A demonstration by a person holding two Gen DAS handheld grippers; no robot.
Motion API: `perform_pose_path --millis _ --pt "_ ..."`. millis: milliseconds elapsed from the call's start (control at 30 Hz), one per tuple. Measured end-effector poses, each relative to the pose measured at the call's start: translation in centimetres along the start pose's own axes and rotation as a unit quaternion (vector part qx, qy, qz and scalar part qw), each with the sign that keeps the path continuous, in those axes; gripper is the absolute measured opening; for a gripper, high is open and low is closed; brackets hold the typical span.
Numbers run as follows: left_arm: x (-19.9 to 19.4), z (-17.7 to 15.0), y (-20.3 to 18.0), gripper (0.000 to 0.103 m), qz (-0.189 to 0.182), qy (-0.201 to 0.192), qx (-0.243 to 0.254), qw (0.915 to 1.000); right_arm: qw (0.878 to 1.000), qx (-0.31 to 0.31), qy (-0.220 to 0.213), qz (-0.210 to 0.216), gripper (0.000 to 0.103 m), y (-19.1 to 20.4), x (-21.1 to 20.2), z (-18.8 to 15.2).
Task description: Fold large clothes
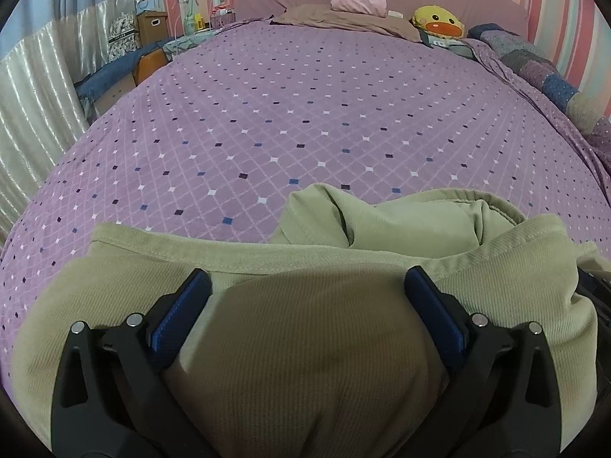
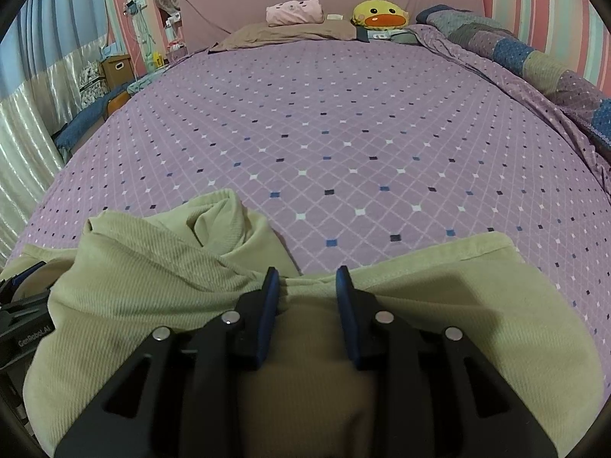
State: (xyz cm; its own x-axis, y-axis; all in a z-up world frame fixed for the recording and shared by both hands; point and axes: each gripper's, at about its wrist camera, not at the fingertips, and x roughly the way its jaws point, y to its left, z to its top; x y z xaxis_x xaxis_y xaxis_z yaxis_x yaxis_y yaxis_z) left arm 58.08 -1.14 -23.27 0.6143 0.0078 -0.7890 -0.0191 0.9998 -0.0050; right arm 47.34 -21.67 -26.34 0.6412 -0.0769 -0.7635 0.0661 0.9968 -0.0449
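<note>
A large pale green ribbed garment lies bunched at the near edge of a purple diamond-patterned bed. My left gripper is wide open, its blue pads resting on the cloth with a hump of fabric between them. In the right wrist view the same garment spreads under my right gripper, whose jaws stand partly open with a fold of cloth between them, not clamped. The left gripper's body shows at the left edge of the right wrist view.
A brown pillow, a folded pink cloth and a yellow duck plush lie at the pink headboard. A rolled patchwork quilt runs along the right side. Boxes and curtains stand to the left of the bed.
</note>
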Motion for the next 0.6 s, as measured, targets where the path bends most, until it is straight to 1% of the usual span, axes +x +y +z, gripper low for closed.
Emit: perform_pose_path --millis 600 --pt "-0.09 -0.06 -0.16 0.1 -0.004 -0.008 -0.001 1.0 1.0 0.004 -0.014 -0.001 0.032 -0.12 0.07 -0.17"
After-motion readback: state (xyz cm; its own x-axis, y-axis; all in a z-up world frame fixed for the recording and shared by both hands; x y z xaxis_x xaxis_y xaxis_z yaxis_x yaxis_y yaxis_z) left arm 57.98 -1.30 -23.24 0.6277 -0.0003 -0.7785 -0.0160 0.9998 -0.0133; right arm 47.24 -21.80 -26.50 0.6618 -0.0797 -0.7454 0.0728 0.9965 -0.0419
